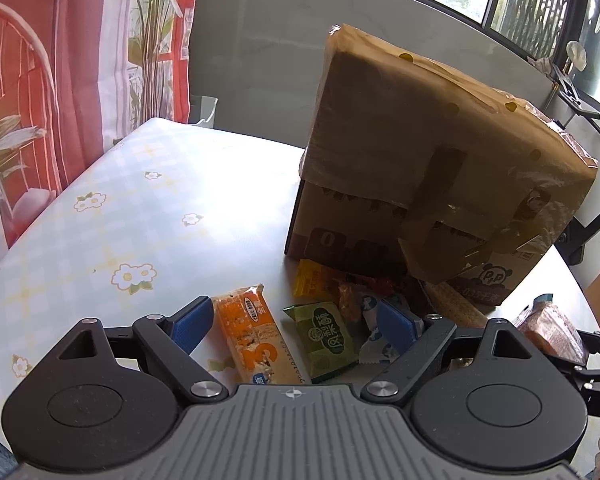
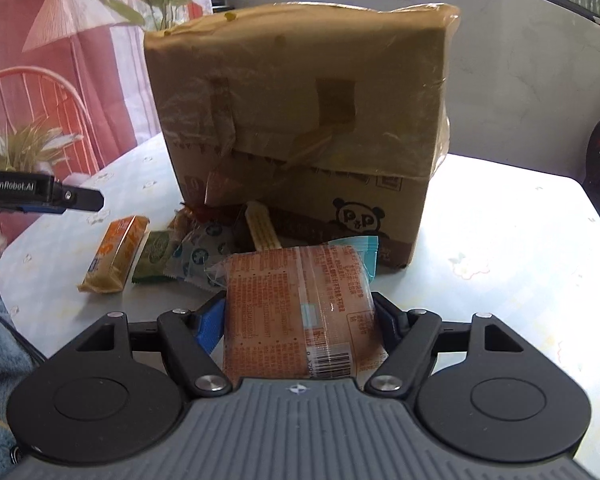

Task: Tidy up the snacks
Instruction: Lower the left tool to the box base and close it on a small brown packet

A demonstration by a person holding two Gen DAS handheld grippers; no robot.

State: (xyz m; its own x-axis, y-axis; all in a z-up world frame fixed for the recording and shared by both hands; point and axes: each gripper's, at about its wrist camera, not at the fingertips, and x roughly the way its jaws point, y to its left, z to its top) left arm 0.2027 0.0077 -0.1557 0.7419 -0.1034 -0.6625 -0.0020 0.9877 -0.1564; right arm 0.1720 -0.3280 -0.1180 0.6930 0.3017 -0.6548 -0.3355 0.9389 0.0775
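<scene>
My right gripper [image 2: 300, 318] has its jaws clamped on a flat orange-brown snack pack [image 2: 296, 312] — the blue pads press its two long sides, and the clear wrapper with its barcode end points back toward me. The last two readings of its jaws sit together, so the grip is settled. The pack sits just in front of the cardboard box [image 2: 300, 120], and whether it hangs just above the tabletop or rests on it I cannot tell from this view.

My left gripper [image 1: 296, 326] stands wide, nothing between its pads. It hovers over the loose snacks piled at the foot of the box [image 1: 440, 152]: an orange cereal bar [image 1: 248, 336] lies nearest the left finger, a green square packet [image 1: 328, 340] is just right of it, and a blue-and-white wrapper [image 1: 374, 320] touches the right finger. Closer to the box — right against its lower edge — I see a yellow packet [image 1: 312, 280] and a pale ridged wafer stick [image 1: 456, 304], with reddish wrappers tucked between them that I cannot make out.

The box stands upright on the flowered tablecloth [image 1: 120, 220], taped over in brown, a panda mark low on its near face. Left of the box, past the table edge, hangs a red and white printed curtain [image 1: 60, 80].
</scene>
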